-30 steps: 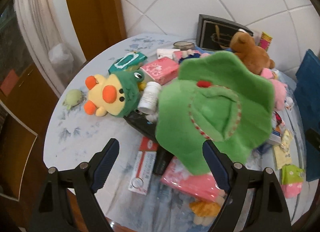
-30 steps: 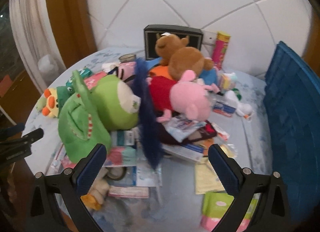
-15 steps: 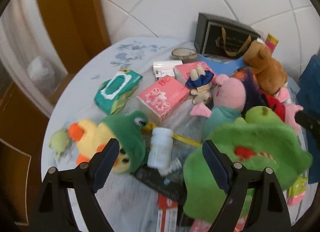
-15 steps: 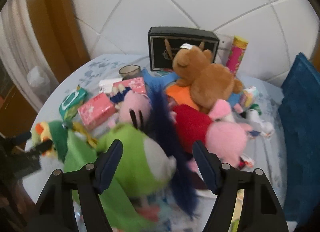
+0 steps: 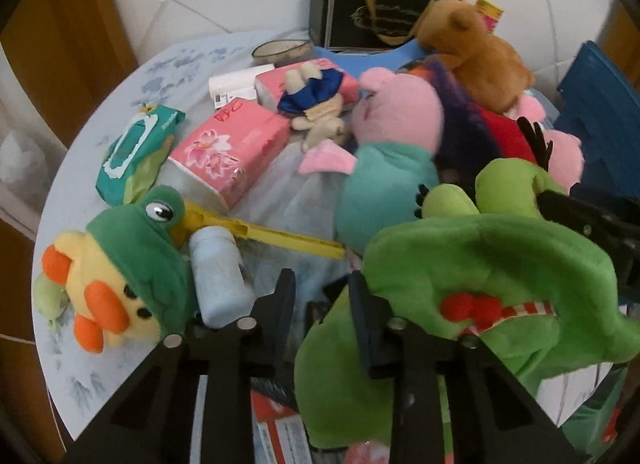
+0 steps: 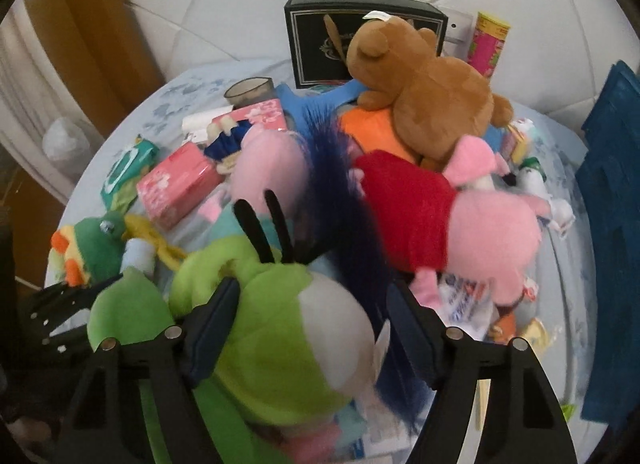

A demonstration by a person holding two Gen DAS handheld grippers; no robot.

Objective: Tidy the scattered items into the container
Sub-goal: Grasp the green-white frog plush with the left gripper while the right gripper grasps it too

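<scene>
Green toy: a soft plush [image 6: 276, 328] sits in front of both grippers, on top of the pile on the table [image 5: 100, 112].
Left gripper [image 5: 322, 296]: fingers are pulled close together with a thin gap; the green toy's flap [image 5: 500, 264] lies against the right finger; I cannot tell if it is pinched.
Right gripper [image 6: 312, 328]: fingers are spread partway, one on each side of the green toy's round body; the left finger [image 6: 216, 316] touches it.
Blue bin [image 6: 612, 224]: stands at the right edge of the table; its inside is hidden.
Other things: a brown bear [image 6: 428, 100], a pink pig in red [image 6: 472, 224], a duck toy [image 5: 116, 276], a white bottle [image 5: 220, 276] and a pink tissue pack [image 5: 232, 148] lie scattered on the table.
</scene>
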